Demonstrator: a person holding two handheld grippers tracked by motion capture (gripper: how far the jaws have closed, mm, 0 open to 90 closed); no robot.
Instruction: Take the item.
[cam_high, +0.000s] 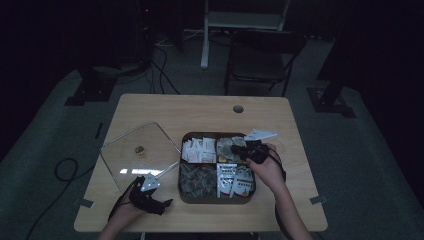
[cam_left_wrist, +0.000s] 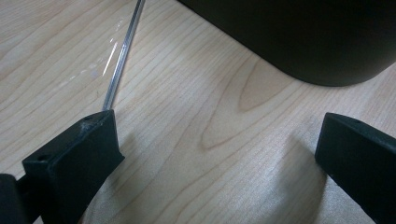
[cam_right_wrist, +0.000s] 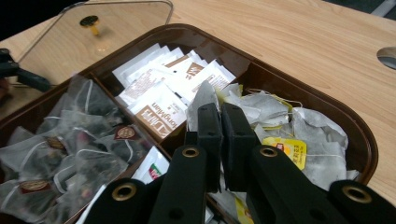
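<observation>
The right claw (cam_right_wrist: 219, 116) is pinching a light, limp paper tea bag (cam_right_wrist: 204, 100) by its top edge above the box's (cam_right_wrist: 299, 93) far-right compartment, while the left claw (cam_left_wrist: 215, 140) is resting released on the surface (cam_left_wrist: 196, 107).

High view very dim and murky, both gripper views brightly lit, sharp, soft shadows on wood

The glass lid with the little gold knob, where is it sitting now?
The glass lid lies flat on the wooden table, left of the brown tea box in the high view, just beyond the left gripper.
</observation>
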